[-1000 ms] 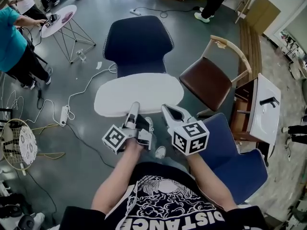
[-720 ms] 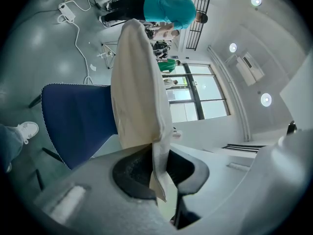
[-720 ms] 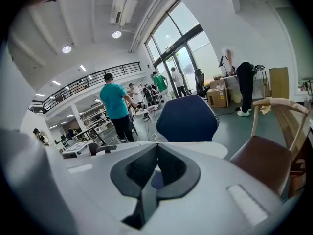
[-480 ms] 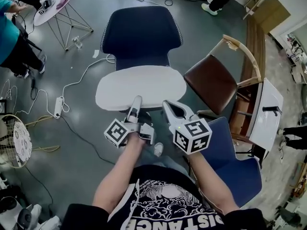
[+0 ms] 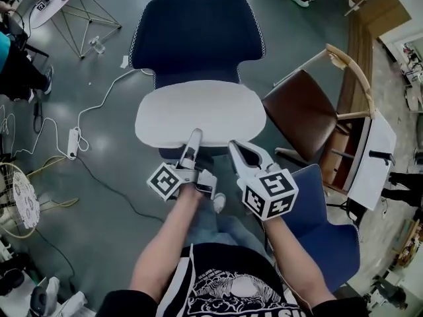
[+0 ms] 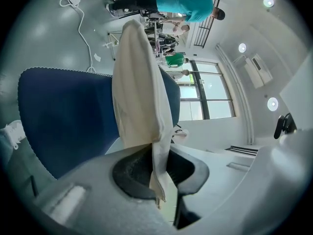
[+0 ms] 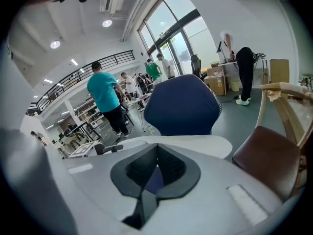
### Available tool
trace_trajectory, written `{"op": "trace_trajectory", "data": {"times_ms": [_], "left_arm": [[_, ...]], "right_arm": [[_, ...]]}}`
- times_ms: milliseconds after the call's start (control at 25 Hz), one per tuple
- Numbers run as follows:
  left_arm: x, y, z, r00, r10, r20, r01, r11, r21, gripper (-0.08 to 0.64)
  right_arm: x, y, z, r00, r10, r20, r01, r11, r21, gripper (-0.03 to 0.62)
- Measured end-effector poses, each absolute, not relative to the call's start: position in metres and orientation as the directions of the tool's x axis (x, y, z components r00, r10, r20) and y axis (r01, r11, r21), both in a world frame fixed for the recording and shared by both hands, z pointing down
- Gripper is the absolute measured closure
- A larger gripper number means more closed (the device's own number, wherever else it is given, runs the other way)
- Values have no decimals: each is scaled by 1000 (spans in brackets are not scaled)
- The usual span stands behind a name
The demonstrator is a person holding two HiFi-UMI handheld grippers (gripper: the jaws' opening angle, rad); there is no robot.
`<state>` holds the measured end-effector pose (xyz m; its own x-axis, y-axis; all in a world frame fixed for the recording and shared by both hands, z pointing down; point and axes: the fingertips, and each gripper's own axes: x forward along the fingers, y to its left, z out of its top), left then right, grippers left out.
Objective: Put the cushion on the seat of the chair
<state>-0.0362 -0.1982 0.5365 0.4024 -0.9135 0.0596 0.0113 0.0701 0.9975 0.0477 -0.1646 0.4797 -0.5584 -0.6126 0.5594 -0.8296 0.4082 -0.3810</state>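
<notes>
A white oval cushion (image 5: 198, 114) hangs flat just in front of the backrest of a dark blue chair (image 5: 198, 35). It covers most of the chair's seat. My left gripper (image 5: 194, 137) is shut on the cushion's near edge. In the left gripper view the cushion (image 6: 142, 92) runs edge-on out of the pinching jaws of the left gripper (image 6: 159, 155). My right gripper (image 5: 235, 148) sits beside the left one at the same near edge. Its jaws meet with nothing between them. In the right gripper view the right gripper (image 7: 156, 151) has the cushion (image 7: 190, 143) lying just past its tips.
A brown-seated wooden armchair (image 5: 301, 111) stands close on the right, with a white cabinet (image 5: 373, 157) beyond it. A blue chair (image 5: 324, 236) is at my right side. A power strip with cables (image 5: 71, 142) lies on the floor left. A person in teal (image 5: 10, 58) stands far left.
The cushion and both grippers have sunk and moved forward toward the blue chair. The cushion now overlaps the chair's seat more fully. The left grip is unchanged.
</notes>
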Motion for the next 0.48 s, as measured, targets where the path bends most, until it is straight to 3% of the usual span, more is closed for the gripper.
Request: {"op": "trace_trajectory", "data": {"times_ms": [480], "left_arm": [[-26,-227,597,376,-924,75,24,90,996,514]], "right_arm": [[39,-180,530,-568,-555,608,-823,401,-403,595]]}}
